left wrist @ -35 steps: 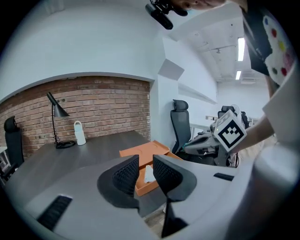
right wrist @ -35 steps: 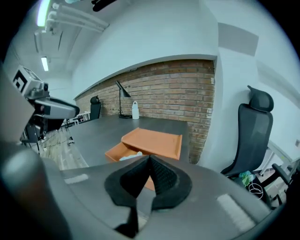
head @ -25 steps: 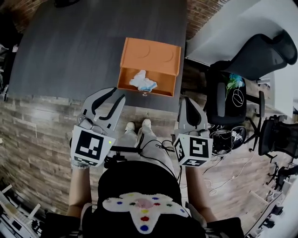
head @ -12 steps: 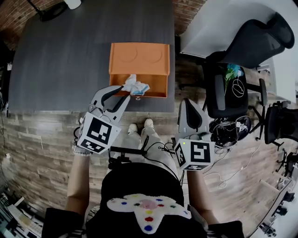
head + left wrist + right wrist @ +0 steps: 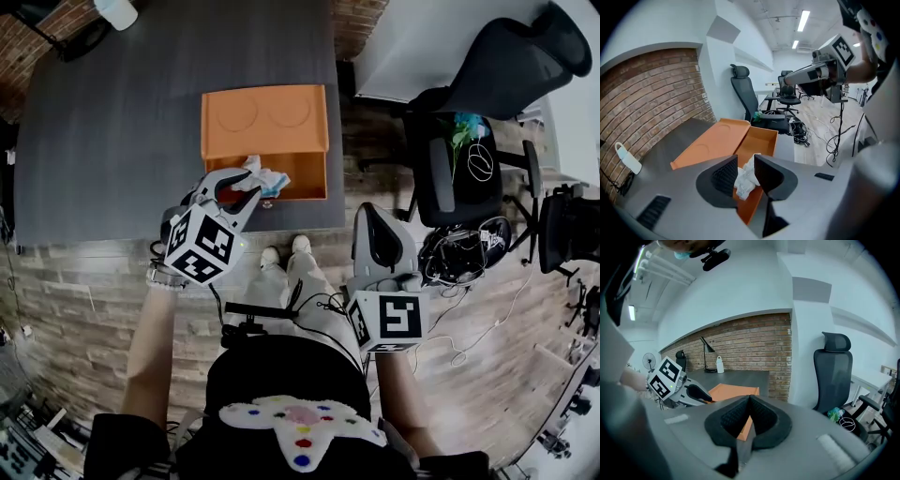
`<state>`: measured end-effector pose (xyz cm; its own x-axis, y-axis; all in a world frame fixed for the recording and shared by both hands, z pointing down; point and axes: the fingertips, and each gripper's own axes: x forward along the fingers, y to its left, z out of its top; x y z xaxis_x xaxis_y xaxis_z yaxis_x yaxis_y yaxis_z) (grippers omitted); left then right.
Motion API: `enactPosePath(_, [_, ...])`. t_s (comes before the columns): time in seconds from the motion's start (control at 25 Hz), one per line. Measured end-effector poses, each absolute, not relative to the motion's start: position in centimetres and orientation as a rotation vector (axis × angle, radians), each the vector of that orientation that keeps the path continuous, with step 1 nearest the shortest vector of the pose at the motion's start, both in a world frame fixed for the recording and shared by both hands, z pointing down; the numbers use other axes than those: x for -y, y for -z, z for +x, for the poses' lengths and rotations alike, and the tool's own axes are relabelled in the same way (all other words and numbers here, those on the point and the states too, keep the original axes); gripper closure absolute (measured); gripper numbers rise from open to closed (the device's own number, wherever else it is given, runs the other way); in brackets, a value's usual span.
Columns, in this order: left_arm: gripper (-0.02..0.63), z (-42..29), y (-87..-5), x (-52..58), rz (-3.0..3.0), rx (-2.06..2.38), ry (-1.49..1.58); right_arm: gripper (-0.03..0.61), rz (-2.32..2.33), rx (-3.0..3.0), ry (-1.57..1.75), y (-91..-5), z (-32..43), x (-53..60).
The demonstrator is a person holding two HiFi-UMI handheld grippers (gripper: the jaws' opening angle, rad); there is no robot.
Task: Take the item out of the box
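Note:
An orange box lies open at the near edge of the dark table, its lid folded flat behind it. A crumpled white and pale blue item sits at the box's front. My left gripper reaches into the box, and in the left gripper view the item fills the narrow gap between both pads, so the left gripper is shut on it. The box lies just beyond. My right gripper hangs off the table, shut and empty.
The grey table has a white bottle at its far left corner. A black office chair stands right of the table, with cables on the wooden floor and a white desk behind.
My left gripper has moved forward from beside my legs to the box and has closed round the crumpled item. The right gripper has stayed low and shut.

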<state>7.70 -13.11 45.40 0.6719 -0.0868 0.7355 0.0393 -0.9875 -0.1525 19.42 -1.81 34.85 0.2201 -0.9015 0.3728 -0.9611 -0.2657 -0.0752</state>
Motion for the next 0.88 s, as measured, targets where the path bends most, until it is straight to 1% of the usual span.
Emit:
enactPosePath(0.24, [0.517,9.0,-48.5,13.8,-2.596,0.105,1.322,0.569,2.323,1.769,-0.556,-35.7,19.9,1.6])
enactPosePath(0.52, [0.514,8.9,-51.4,13.8,-2.440,0.296,1.472,0.569,2.345,1.732,-0.593,-36.6,20.2,1.0])
enactPosePath(0.76, [0.516,8.7,-53.4,14.2,-2.375,0.340,1.593,0.569,2.333,1.725,-0.674,-38.3,20.4,0.4])
enactPosePath(0.88, [0.532,8.9,-53.6,14.0,-2.399,0.352,1.594,0.569,2.359,1.728,-0.681,-38.4,20.6,0.5])
